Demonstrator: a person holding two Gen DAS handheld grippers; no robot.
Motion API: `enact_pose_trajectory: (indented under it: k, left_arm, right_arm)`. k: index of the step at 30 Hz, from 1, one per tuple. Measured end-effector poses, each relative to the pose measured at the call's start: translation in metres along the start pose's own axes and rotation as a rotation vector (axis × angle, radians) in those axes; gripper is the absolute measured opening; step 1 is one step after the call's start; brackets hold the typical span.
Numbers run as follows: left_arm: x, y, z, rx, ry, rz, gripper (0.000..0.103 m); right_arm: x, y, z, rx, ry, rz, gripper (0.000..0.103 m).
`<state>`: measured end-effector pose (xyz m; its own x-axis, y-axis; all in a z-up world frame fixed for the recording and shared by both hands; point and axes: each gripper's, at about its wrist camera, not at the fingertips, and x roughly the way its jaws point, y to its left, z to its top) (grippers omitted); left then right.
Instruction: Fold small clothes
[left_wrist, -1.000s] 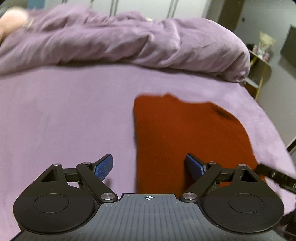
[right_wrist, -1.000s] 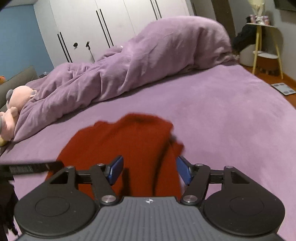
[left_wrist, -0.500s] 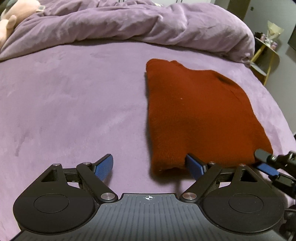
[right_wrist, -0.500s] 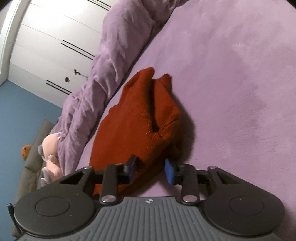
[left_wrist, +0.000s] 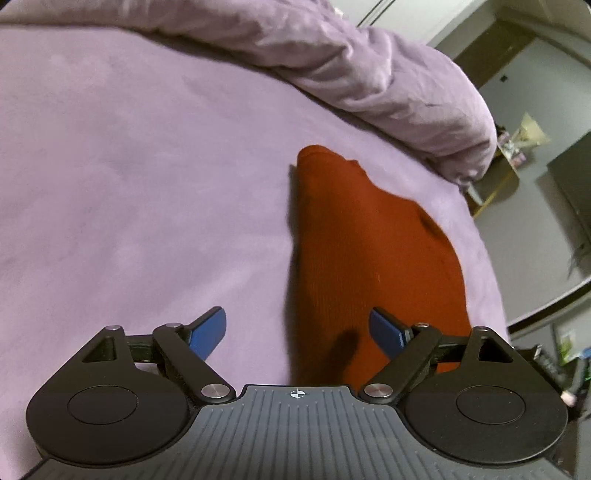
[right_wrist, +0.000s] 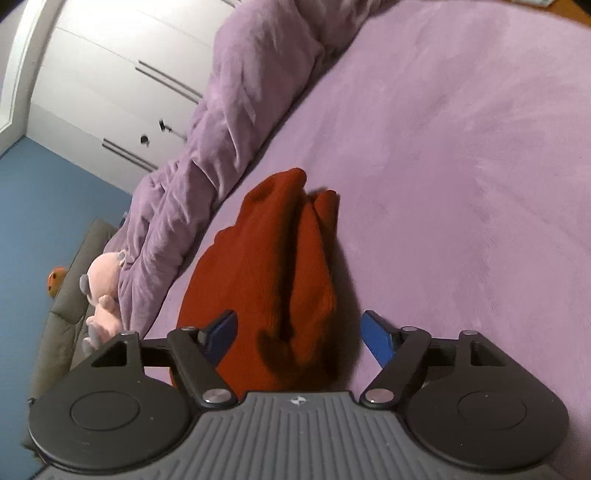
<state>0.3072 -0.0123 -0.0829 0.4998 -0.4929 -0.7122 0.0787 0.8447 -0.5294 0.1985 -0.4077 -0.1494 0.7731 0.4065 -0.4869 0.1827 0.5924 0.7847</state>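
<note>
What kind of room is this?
Most likely a bedroom: a bed with a purple sheet, a bunched purple duvet, white wardrobe doors behind, and a pink plush toy nearby.

You're over a purple bed (right_wrist: 461, 155), rumpled purple duvet (right_wrist: 236, 110) heaped along it, white wardrobe doors (right_wrist: 110, 81) behind, blue wall (right_wrist: 44, 206) beside them, grey sofa (right_wrist: 62, 302) holding a pink plush toy (right_wrist: 101, 280).

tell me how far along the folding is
Done: the red knit garment lies folded in layers on the purple bed sheet. In hand: nothing; the right gripper has just opened around its near end, and the left gripper is open. Left: perhaps a tidy-up.
</note>
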Motion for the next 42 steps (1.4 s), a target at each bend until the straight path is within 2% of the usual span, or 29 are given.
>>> enact_pose_trajectory:
  k: [2, 4, 6, 9, 11, 13, 14, 17, 19, 24, 28, 31, 33, 35, 36, 37, 40, 42]
  left_arm:
    - [0.021, -0.003, 0.011, 0.008, 0.037, -0.018, 0.089]
    - [0.035, -0.008, 0.02, 0.006, 0.035, -0.066, 0.089]
    - [0.047, -0.015, 0.024, 0.014, 0.05, -0.056, 0.089]
    - [0.064, -0.029, 0.025, 0.08, 0.061, -0.054, 0.078]
    - [0.076, -0.037, 0.023, 0.109, 0.073, -0.052, 0.077]
    - [0.082, -0.041, 0.022, 0.136, 0.065, -0.039, 0.072]
    - [0.083, -0.043, 0.022, 0.145, 0.058, -0.034, 0.071]
    - [0.077, -0.045, 0.019, 0.172, 0.039, -0.031, 0.06]
    - [0.07, -0.048, 0.017, 0.206, 0.028, -0.024, 0.054]
    - [0.05, -0.052, 0.016, 0.231, 0.008, -0.021, 0.05]
    - [0.012, -0.046, 0.011, 0.233, -0.022, 0.0, 0.05]
    - [-0.018, -0.03, 0.003, 0.225, -0.058, 0.058, 0.052]
    - [-0.03, -0.016, -0.006, 0.219, -0.047, 0.127, 0.055]
    - [-0.04, -0.002, -0.017, 0.21, -0.031, 0.204, 0.056]
    - [-0.05, 0.003, -0.023, 0.216, -0.046, 0.223, 0.053]
    - [-0.059, 0.007, -0.028, 0.216, -0.069, 0.233, 0.06]
    - [-0.087, 0.011, -0.049, 0.222, -0.119, 0.303, 0.06]
    - [-0.094, 0.01, -0.064, 0.232, -0.124, 0.328, 0.061]
  right_arm:
    - [0.022, 0.001, 0.014, -0.007, 0.054, 0.017, 0.076]
    - [0.039, 0.005, 0.025, -0.016, 0.069, 0.012, 0.076]
    - [0.051, 0.01, 0.032, -0.043, 0.091, 0.029, 0.076]
    - [0.069, 0.014, 0.037, -0.06, 0.129, 0.062, 0.078]
    - [0.077, 0.019, 0.038, -0.075, 0.146, 0.081, 0.077]
    - [0.083, 0.019, 0.04, -0.063, 0.156, 0.1, 0.073]
    - [0.086, 0.018, 0.041, -0.053, 0.161, 0.107, 0.067]
    - [0.097, 0.011, 0.043, 0.007, 0.163, 0.134, 0.047]
    - [0.099, 0.013, 0.039, 0.024, 0.156, 0.15, 0.041]
    - [0.092, 0.036, 0.028, 0.017, 0.145, 0.181, 0.037]
    - [0.091, 0.068, 0.012, -0.051, 0.208, 0.187, 0.037]
    - [0.096, 0.093, -0.01, -0.12, 0.249, 0.194, 0.037]
    - [0.1, 0.104, -0.027, -0.129, 0.259, 0.172, 0.038]
    - [0.101, 0.11, -0.045, -0.129, 0.263, 0.106, 0.053]
    - [0.097, 0.116, -0.056, -0.164, 0.243, 0.026, 0.057]
    - [0.089, 0.12, -0.065, -0.197, 0.215, -0.02, 0.06]
    - [0.05, 0.133, -0.091, -0.268, 0.086, -0.136, 0.066]
    - [0.028, 0.138, -0.105, -0.275, 0.043, -0.171, 0.066]
